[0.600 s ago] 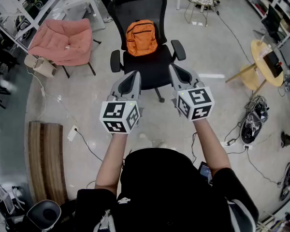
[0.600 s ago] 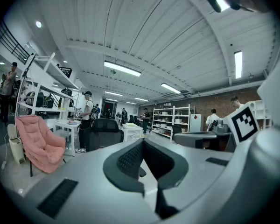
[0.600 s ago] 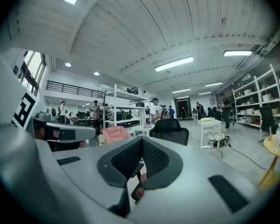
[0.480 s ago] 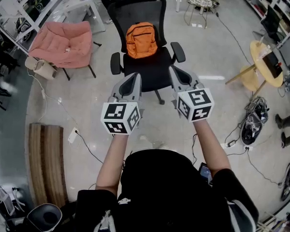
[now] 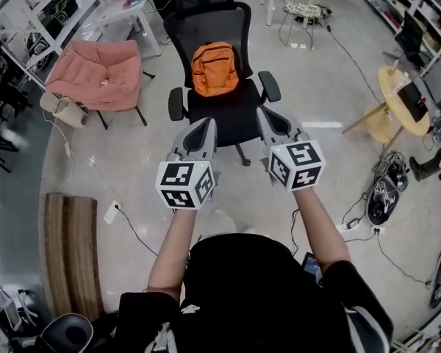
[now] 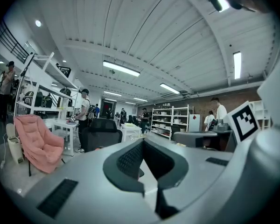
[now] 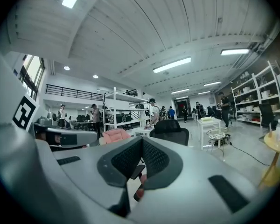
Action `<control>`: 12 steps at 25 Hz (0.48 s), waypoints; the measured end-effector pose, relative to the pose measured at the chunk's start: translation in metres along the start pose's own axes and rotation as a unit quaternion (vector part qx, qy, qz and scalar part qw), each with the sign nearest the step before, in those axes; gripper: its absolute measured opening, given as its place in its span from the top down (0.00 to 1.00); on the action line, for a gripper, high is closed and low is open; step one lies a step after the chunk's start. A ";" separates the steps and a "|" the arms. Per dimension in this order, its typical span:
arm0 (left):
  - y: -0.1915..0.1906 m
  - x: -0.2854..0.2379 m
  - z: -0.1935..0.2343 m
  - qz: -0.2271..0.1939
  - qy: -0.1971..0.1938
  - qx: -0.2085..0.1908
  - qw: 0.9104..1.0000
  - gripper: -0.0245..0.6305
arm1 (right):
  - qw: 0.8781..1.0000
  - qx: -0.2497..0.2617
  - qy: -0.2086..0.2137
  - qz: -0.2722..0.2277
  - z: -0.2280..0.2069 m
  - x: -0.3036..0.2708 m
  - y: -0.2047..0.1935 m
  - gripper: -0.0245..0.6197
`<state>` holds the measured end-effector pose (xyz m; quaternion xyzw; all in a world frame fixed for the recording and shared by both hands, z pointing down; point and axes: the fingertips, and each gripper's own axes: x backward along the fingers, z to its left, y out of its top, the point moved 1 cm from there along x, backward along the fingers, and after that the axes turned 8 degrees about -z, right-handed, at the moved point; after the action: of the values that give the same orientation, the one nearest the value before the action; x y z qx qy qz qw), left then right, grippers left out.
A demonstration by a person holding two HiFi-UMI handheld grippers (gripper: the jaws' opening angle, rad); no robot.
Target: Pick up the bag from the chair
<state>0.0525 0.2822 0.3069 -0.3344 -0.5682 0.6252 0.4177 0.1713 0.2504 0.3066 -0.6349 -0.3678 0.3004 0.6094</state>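
Bag (image 5: 214,68): orange, upright on the seat of the black office chair (image 5: 234,115), leaning against its mesh backrest, upper centre of the head view.

Left hand-held gripper (image 5: 205,126): held out at mid-frame, left of centre, and pointed toward the chair. It is short of the bag and not touching it. In the left gripper view the jaws are clenched together with nothing between them.

Right hand-held gripper (image 5: 265,118): level with the left one, right of centre, tip near the chair's front edge and apart from the bag. Its own view shows the jaws pressed together and nothing grasped.

Surroundings: a pink lounge chair (image 5: 97,73) at upper left and a round yellow side table (image 5: 394,87) at the right edge, both well apart from the office chair.
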 end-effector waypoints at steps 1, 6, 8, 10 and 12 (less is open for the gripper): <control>0.000 0.000 0.000 0.000 0.000 0.001 1.000 0.96 | 1.000 -0.003 0.001 0.000 0.000 0.000 0.000 0.96; 0.001 0.001 0.005 -0.004 0.004 0.003 1.000 0.96 | 1.000 -0.012 -0.001 -0.001 0.000 -0.005 -0.002 0.96; 0.001 0.001 0.008 -0.005 0.006 0.006 1.000 0.96 | 1.000 -0.014 0.001 0.000 0.001 -0.007 -0.002 0.96; 0.000 -0.001 0.010 -0.005 0.007 0.007 1.000 0.96 | 1.000 -0.014 0.003 0.000 0.000 -0.009 -0.002 0.96; -0.001 -0.002 0.012 -0.004 0.007 0.007 1.000 0.96 | 1.000 -0.015 0.003 0.001 -0.001 -0.012 -0.004 0.96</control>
<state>0.0426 0.2746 0.3097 -0.3337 -0.5622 0.6247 0.4270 0.1650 0.2401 0.3101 -0.6452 -0.3705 0.2934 0.6003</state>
